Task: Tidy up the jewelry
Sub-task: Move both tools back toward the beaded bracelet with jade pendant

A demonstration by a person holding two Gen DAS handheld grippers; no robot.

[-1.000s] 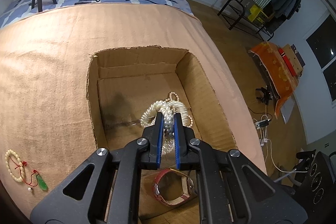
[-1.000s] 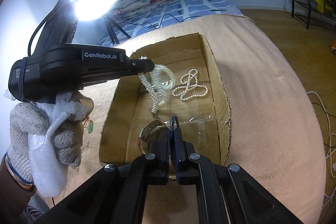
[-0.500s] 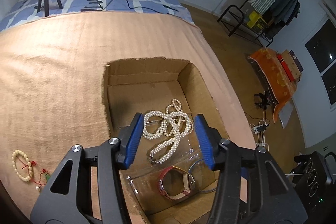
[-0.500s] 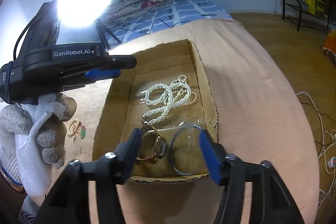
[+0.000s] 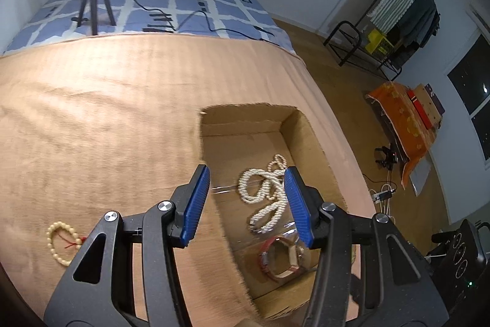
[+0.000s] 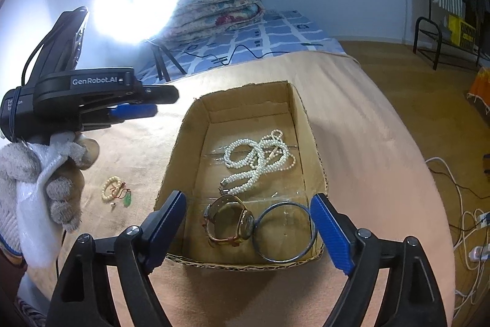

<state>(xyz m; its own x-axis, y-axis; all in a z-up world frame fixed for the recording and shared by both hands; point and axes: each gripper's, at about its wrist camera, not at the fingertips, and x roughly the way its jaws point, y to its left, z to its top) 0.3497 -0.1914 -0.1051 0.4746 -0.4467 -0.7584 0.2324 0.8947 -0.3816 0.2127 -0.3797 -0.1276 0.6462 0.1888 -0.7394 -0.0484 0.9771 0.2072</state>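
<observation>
Place: home bedroom
Evidence: bed with checked sheet [image 5: 190,5]; folded quilts [image 6: 220,8]; clothes rack [image 5: 407,5]; wooden floor [image 5: 337,75]

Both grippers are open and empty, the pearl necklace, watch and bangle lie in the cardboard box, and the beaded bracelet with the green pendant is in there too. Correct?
Not quite. The beaded bracelet lies on the tan blanket outside the cardboard box, to its left in the right wrist view. The rest holds.

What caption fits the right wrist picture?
Open right hand-held gripper above cardboard box holding pearl necklace, watch and bangle.
</observation>
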